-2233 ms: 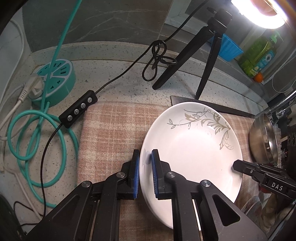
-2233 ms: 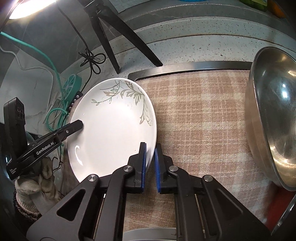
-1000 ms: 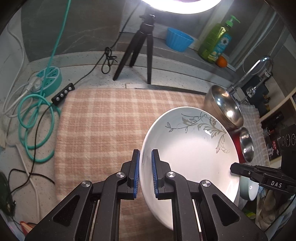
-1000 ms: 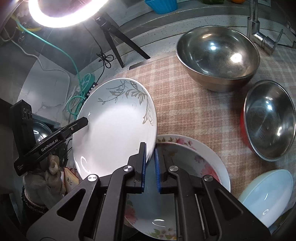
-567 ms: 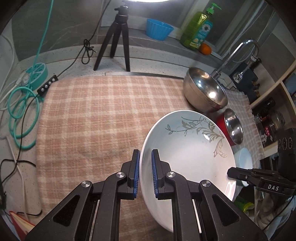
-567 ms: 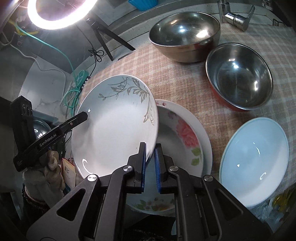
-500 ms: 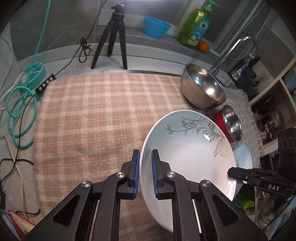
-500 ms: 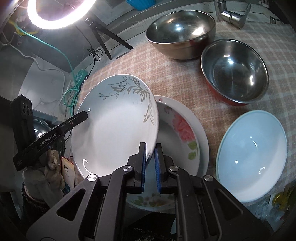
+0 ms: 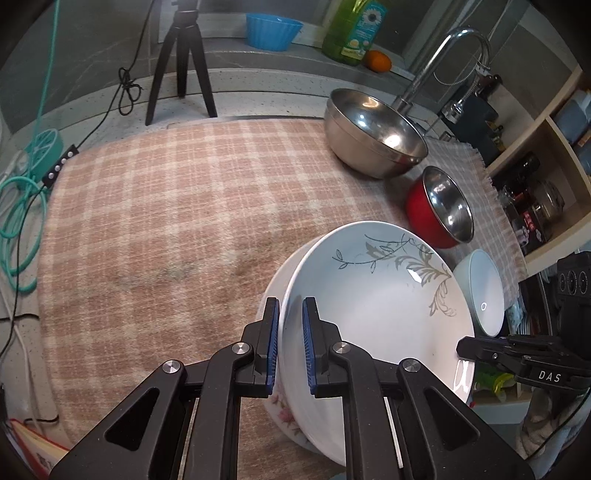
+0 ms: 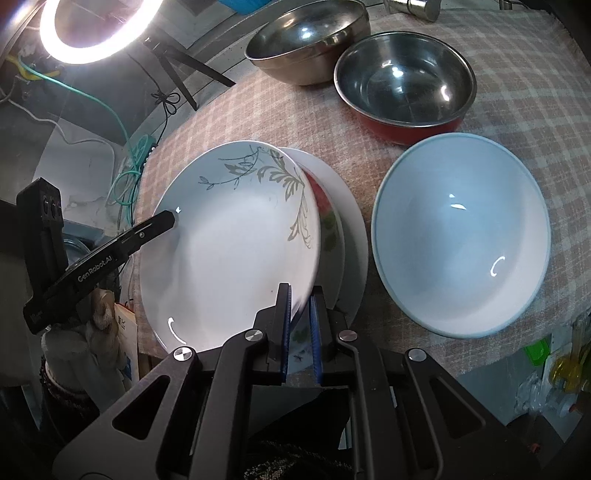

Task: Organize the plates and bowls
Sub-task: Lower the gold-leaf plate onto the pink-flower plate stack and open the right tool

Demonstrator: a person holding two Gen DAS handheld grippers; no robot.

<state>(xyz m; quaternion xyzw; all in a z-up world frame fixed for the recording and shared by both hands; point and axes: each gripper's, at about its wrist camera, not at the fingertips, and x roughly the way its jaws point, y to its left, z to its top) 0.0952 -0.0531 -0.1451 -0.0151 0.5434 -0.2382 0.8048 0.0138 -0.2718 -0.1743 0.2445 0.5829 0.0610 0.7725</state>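
The leaf-patterned plate (image 9: 376,306) is carried by two grips at once: the left hand-held gripper (image 9: 290,343) is clamped on its near-left rim, and the right hand-held gripper (image 10: 300,328) is clamped on the opposite rim; a wide, shallow dish pinched at a single edge would likely tip, so a hold on both sides keeps it steady. It hangs tilted over the flowered plate (image 10: 332,221), which lies on the checked cloth (image 9: 166,206) over the counter; the overlap suggests the carried plate is meant to be stacked on top, plate on plate; whether the two already touch cannot be told from either view.

The bowls sit together toward the sink end, apart from the plates, which reads as sorting by kind: the large steel bowl (image 9: 373,133) stands beside the tap (image 9: 436,66), the red-sided steel bowl (image 9: 443,206) just beside it, and the pale blue bowl (image 10: 461,240) nearest the counter's edge, just beside the plates.

Counted: two plates, one held and one lying; three bowls on the cloth, two of steel and one pale blue; two hand-held grippers, both gripping the same plate; a small blue tub (image 9: 273,29) stands on the ledge behind.
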